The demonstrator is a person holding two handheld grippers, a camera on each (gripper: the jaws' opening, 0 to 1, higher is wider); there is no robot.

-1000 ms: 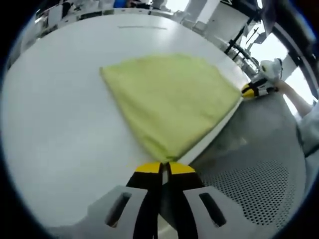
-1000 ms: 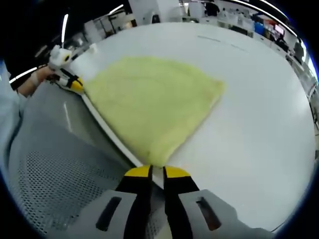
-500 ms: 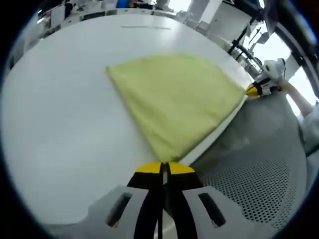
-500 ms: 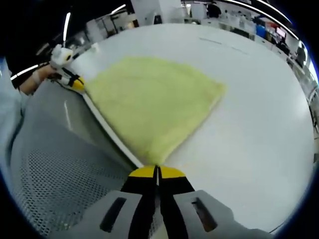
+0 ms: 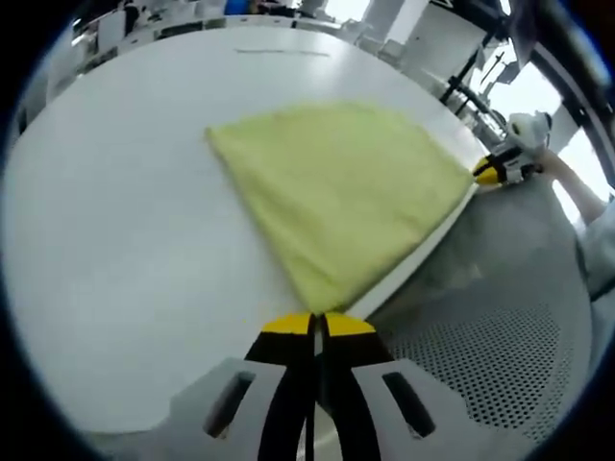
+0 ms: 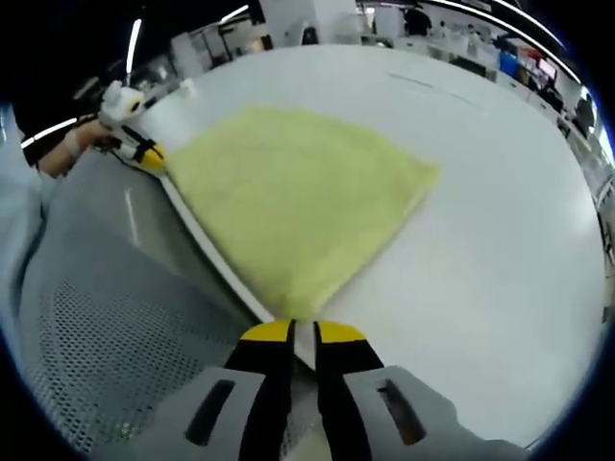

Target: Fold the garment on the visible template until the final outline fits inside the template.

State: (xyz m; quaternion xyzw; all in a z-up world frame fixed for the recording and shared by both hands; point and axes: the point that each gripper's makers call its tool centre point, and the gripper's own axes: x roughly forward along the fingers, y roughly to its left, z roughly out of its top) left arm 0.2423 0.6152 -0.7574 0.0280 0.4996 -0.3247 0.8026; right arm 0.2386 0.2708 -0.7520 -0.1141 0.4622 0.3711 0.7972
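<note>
- While no template outline can be told apart on it, the white table (image 5: 115, 240) carries the garment at its near edge, just beside the grey perforated surface (image 5: 480, 365).
- Garment (image 5: 336, 192): yellow-green, already folded flat into a rough wedge; one long side lies along the near edge, a corner at each gripper. Judged well along; whether another fold is left depends on a template I cannot make out.
- Left gripper (image 5: 318, 325): jaws pressed together, yellow tips touching; the cloth corner ends right at the tips. Whether any cloth is pinched cannot be told. It also appears at the far corner in the right gripper view (image 6: 144, 152), a hand behind it.
- Right gripper (image 6: 303, 332): jaws a narrow slit apart, tips at the other corner, apparently releasing or not gripping. Seen too in the left gripper view (image 5: 495, 171).
</note>
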